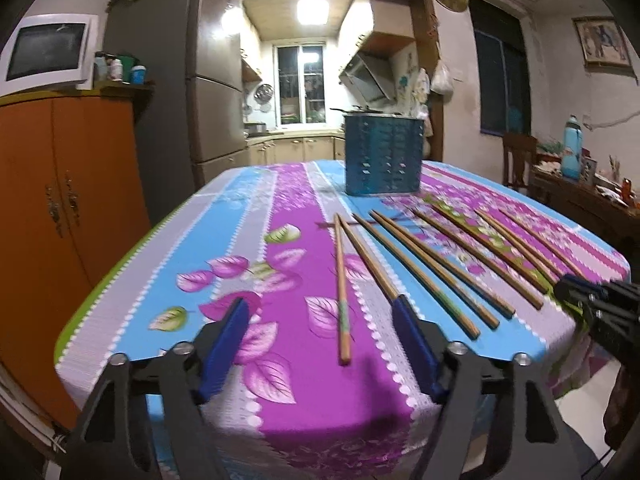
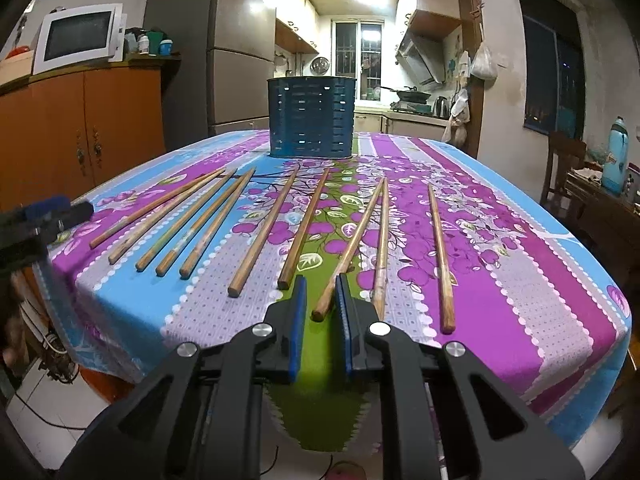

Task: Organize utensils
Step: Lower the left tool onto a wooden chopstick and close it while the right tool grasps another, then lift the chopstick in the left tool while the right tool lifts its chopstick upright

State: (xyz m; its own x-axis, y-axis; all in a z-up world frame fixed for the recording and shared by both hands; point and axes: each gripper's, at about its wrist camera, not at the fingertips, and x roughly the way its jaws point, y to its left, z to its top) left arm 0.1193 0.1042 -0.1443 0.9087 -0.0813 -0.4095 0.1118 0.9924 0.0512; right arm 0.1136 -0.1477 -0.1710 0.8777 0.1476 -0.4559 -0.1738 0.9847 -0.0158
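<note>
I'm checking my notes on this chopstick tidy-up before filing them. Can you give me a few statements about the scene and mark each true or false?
1. The blue slotted utensil holder stands upright on the table. True.
2. Chopsticks already stand in the holder. False: none show above its rim; the chopsticks lie on the floral tablecloth.
3. The right gripper has a chopstick end between its nearly closed fingers. True.
4. The left gripper is clamped shut. False: its jaws stand wide apart, with a chopstick lying between them.
5. The chopsticks are piled in one crossed heap. False: they lie spread side by side, mostly in pairs.
</note>
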